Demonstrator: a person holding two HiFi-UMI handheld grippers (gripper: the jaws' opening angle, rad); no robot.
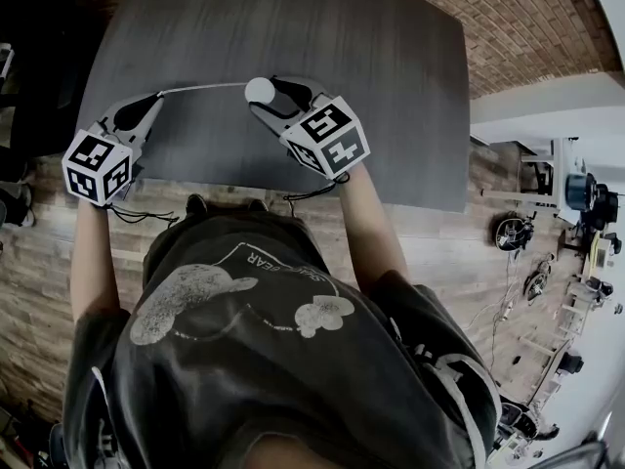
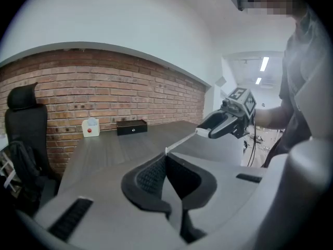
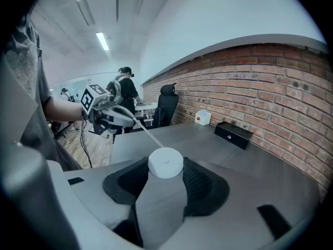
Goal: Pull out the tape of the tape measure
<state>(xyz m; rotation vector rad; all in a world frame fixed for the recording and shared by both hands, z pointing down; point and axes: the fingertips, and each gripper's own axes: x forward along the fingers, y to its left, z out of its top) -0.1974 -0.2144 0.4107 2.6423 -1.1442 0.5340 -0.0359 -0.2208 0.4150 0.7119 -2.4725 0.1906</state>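
Observation:
A small round white tape measure (image 1: pixel 259 90) hangs over the dark grey table (image 1: pixel 381 57), and my right gripper (image 1: pixel 269 95) is shut on it. In the right gripper view the case (image 3: pixel 165 163) sits between the dark pads. A thin pale tape (image 1: pixel 205 87) runs from it leftward to my left gripper (image 1: pixel 156 96), which is shut on the tape's end. The left gripper view has the tape (image 2: pixel 182 142) leaving the closed jaws of my left gripper (image 2: pixel 166 158) toward the right gripper (image 2: pixel 208 132). The right gripper view has the tape (image 3: pixel 145 134) stretched across to the left gripper (image 3: pixel 132 120).
A black box (image 2: pixel 131 127) and a small white box with a red button (image 2: pixel 91 127) stand at the table's far edge against the brick wall. A black office chair (image 2: pixel 23 113) is beside the table. A person (image 3: pixel 125 87) stands far back in the room.

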